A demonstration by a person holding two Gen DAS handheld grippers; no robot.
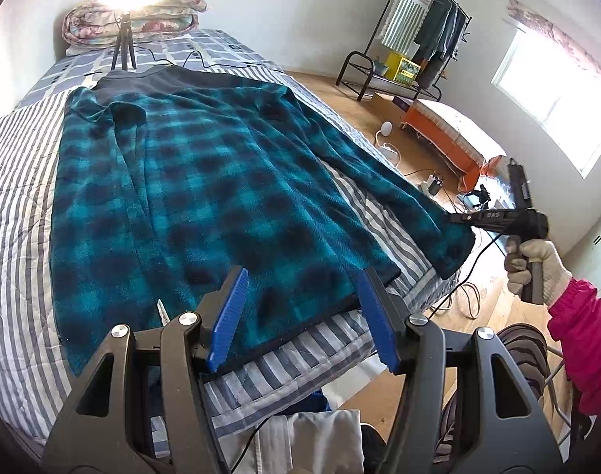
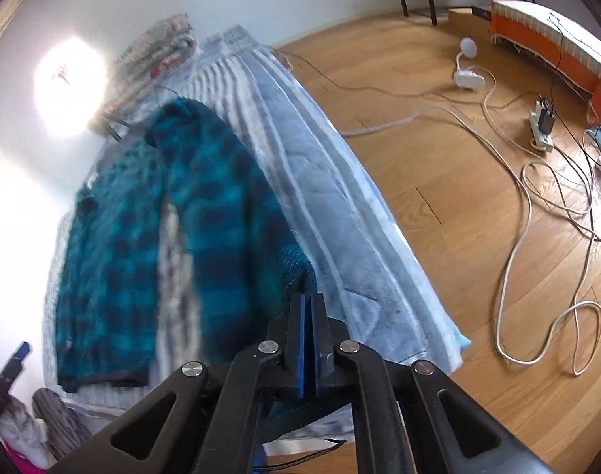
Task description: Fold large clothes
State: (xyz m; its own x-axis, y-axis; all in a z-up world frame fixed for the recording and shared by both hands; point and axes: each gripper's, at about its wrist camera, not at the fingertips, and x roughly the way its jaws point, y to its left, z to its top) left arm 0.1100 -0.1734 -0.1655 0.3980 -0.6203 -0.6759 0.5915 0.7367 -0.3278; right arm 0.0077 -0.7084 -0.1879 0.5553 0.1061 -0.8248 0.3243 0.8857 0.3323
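— Nearest the left camera, what do you see?

— Blue-padded fingers of the left gripper (image 1: 302, 316), spread wide and holding nothing, poised over the near hem of the jacket.

— Start big, then. What carries it all?

— The bed (image 1: 16, 197), under a grey-and-white striped quilt, filling the left and middle of the view, with wooden floor (image 2: 438, 181) to its right.

— And the garment?

— A teal and dark plaid fleece jacket (image 1: 189, 189) lies flat on the quilt, its dark collar at the far end, hem at the near edge. Its right sleeve (image 1: 399, 193) stretches off over the bed's right side.

— Who has the sleeve?

— The right gripper (image 2: 307, 296); its blue pads are pressed together on the cuff, seen sharply in the right wrist view though the rest there is blurred. A gloved right hand (image 1: 537, 268) grips its handle.

— Smaller things?

— A clothes rack (image 1: 426, 27) by the far wall, a lamp on a tripod (image 1: 122, 39) on the far end of the bed, and cables (image 2: 529, 205) looping over the floor.
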